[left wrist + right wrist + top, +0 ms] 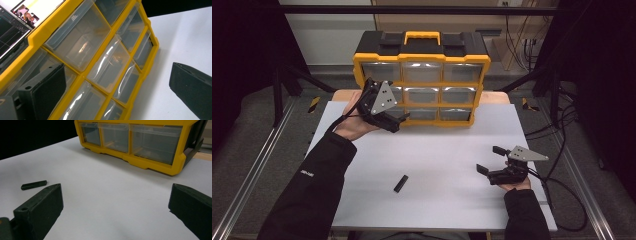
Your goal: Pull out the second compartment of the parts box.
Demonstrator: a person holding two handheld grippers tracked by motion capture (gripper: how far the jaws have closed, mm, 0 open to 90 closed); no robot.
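Right at organizer [421, 65] front, left claw [398, 121], jaws apart

One yellow organizer [421, 59] at upper centre of the high view, with nine clear drawers [421, 95] in three rows of three and one handle [422, 36] on top. One black bar [400, 183] below centre. Two grippers: left gripper [393, 120] at centre left, right gripper [490, 159] at lower right. One white table [447, 165].
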